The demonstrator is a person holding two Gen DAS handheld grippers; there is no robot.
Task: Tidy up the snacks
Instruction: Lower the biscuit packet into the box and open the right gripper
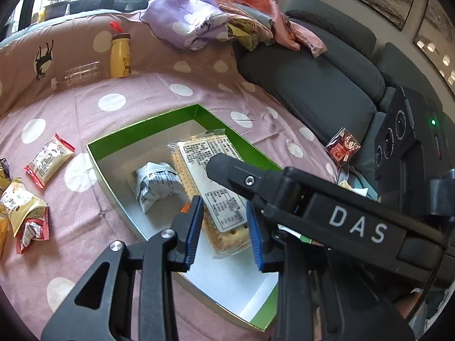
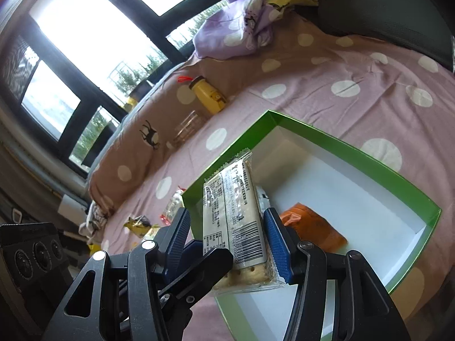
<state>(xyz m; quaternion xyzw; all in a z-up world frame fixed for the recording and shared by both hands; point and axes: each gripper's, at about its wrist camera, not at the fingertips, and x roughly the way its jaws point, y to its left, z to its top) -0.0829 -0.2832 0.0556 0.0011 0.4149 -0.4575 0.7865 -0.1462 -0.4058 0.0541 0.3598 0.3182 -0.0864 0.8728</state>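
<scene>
A green box (image 1: 142, 126) with a white inside lies on the pink dotted sheet. A long cracker pack (image 1: 212, 183) rests in it beside a grey-white wrapped snack (image 1: 157, 184). My left gripper (image 1: 224, 234) hovers open over the near end of the pack, pads either side. In the right wrist view the same cracker pack (image 2: 239, 221) sits between my right gripper (image 2: 227, 244) pads, which press its sides over the box (image 2: 355, 153). An orange packet (image 2: 315, 230) lies in the box. The right gripper's finger crosses the left wrist view (image 1: 227, 167).
Several loose snack packets lie on the sheet at left (image 1: 48, 159), (image 1: 24, 204). A yellow bottle (image 1: 121, 55) and a clear jar (image 1: 78, 75) stand at the back. A red packet (image 1: 342, 146) rests against the grey sofa (image 1: 318, 85). Piled cloths (image 1: 199, 20) lie behind.
</scene>
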